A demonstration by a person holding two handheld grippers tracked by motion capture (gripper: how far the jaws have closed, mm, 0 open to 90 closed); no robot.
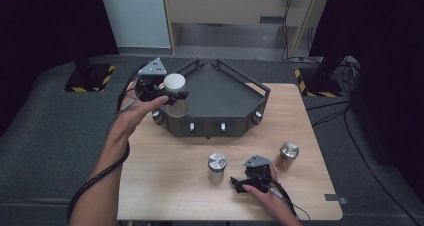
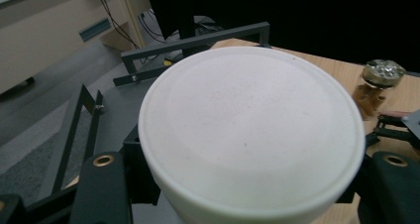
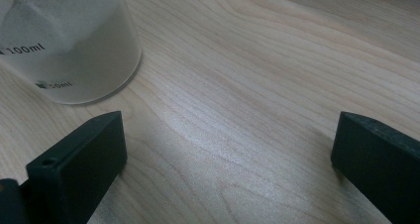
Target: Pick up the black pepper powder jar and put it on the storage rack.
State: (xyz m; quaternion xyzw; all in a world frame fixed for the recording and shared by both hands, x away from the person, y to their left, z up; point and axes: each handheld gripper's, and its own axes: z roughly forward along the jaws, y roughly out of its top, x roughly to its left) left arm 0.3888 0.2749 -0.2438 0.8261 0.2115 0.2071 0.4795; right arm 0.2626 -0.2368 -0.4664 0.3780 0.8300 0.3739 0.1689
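Note:
A jar with a broad white lid [image 1: 175, 81] is at the left corner of the dark grey railed tray [image 1: 220, 98]. My left gripper [image 1: 171, 96] is shut on the jar just below the lid. In the left gripper view the white lid [image 2: 252, 135] sits between the two black jaws. I cannot tell whether the jar rests on the tray or hangs over it. My right gripper [image 1: 236, 185] lies low on the wooden table [image 1: 165, 186], open, with bare wood between its jaws [image 3: 228, 149]. A frosted jar with a silver lid [image 1: 217, 166] stands just beyond its left jaw [image 3: 64, 45].
A second silver-lidded jar with brown contents [image 1: 287, 155] [image 2: 379, 83] stands on the table, right of the right gripper. The tray has raised rails [image 2: 193, 43] and knobs along its front wall. Dark carpet surrounds the table, and a cabinet stands behind it.

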